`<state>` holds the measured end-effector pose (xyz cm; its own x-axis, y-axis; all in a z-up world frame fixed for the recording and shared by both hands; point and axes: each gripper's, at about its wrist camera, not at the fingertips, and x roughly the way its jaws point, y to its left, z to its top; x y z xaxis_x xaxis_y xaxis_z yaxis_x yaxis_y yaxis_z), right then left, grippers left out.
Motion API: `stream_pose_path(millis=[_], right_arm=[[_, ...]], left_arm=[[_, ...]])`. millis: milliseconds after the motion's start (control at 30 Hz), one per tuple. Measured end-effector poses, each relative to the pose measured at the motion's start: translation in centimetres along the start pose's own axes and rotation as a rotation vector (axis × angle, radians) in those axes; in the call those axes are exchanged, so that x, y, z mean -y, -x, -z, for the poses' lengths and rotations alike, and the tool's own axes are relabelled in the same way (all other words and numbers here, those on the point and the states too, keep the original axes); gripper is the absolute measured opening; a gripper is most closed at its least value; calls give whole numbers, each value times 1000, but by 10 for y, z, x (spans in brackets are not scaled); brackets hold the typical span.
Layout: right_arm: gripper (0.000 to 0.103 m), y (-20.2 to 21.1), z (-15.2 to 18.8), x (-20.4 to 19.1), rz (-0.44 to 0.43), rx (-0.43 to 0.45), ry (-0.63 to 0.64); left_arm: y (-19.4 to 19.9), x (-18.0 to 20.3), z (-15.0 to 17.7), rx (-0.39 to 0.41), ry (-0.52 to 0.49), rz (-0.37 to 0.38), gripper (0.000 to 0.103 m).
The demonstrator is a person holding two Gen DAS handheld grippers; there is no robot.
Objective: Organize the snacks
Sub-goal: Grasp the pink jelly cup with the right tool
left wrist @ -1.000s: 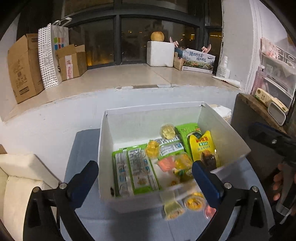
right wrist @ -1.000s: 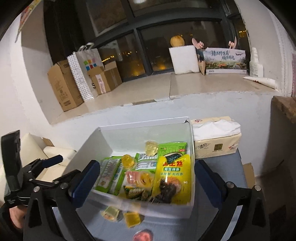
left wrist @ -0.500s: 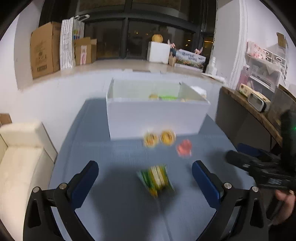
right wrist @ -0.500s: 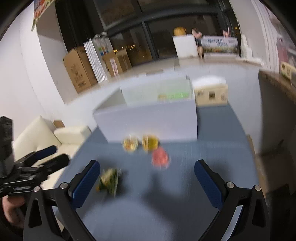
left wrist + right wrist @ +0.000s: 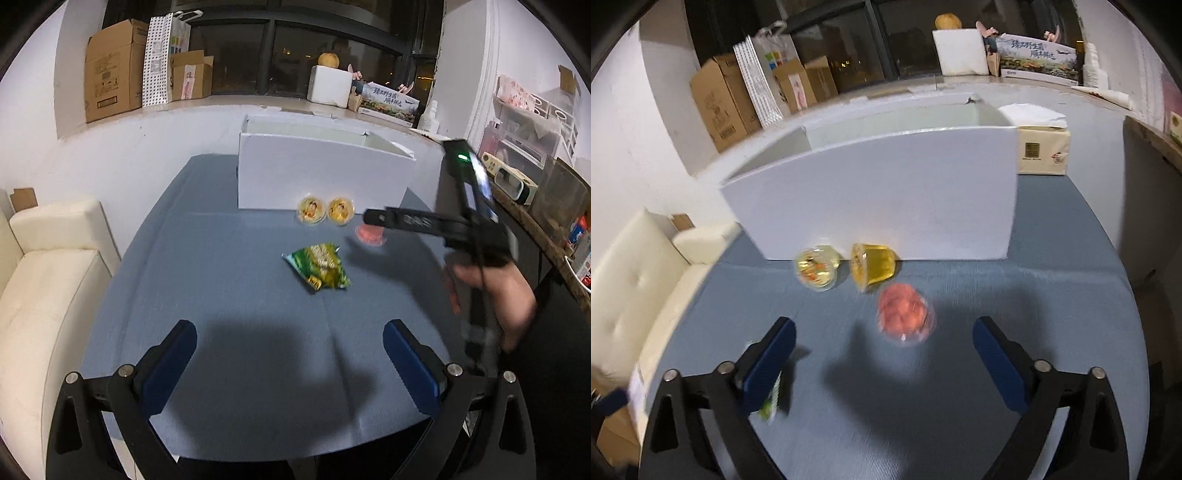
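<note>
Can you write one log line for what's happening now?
left gripper: open | right gripper: open, near pink jelly cup | white box: behind

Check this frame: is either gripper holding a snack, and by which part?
Nothing is held. The left gripper and right gripper are both open over the table, and the pink jelly cup lies loose ahead of the right one.

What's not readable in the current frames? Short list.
- Contents of the white box: both views sit too low, and its front wall hides the inside.
- Green snack packet: clear in the left view; in the right view mostly hidden behind a finger of the right tool.
- Pink jelly cup: motion-blurred in the right view, partly covered by the right tool in the left view.
- Label print on the yellow jelly cups: too small.
</note>
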<state>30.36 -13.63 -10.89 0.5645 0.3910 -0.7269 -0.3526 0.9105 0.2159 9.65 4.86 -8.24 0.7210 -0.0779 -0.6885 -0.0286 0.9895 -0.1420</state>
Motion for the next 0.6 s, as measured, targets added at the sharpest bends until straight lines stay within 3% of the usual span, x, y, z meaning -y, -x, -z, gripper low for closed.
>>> stream_pose_path(millis=[33,100,167,400,600], right_arm=[[87,-8,-2,0,7,-15,5],[53,-22,-3,2,25,-56,2],[40,-32,-1,5,27,-74,2],[40,-23,8,4,-24,-46,39],[40,24,11,-1,-83,35,46]], left_arm=[[1,-2,2,-3,4,-1,103],[0,-4,3,-7,9,1,103],[-1,-5,3,-8,7,3,103],[-13,-2,1,-23,10,16,103],[-33,8,-9,-34,-15,33,103]])
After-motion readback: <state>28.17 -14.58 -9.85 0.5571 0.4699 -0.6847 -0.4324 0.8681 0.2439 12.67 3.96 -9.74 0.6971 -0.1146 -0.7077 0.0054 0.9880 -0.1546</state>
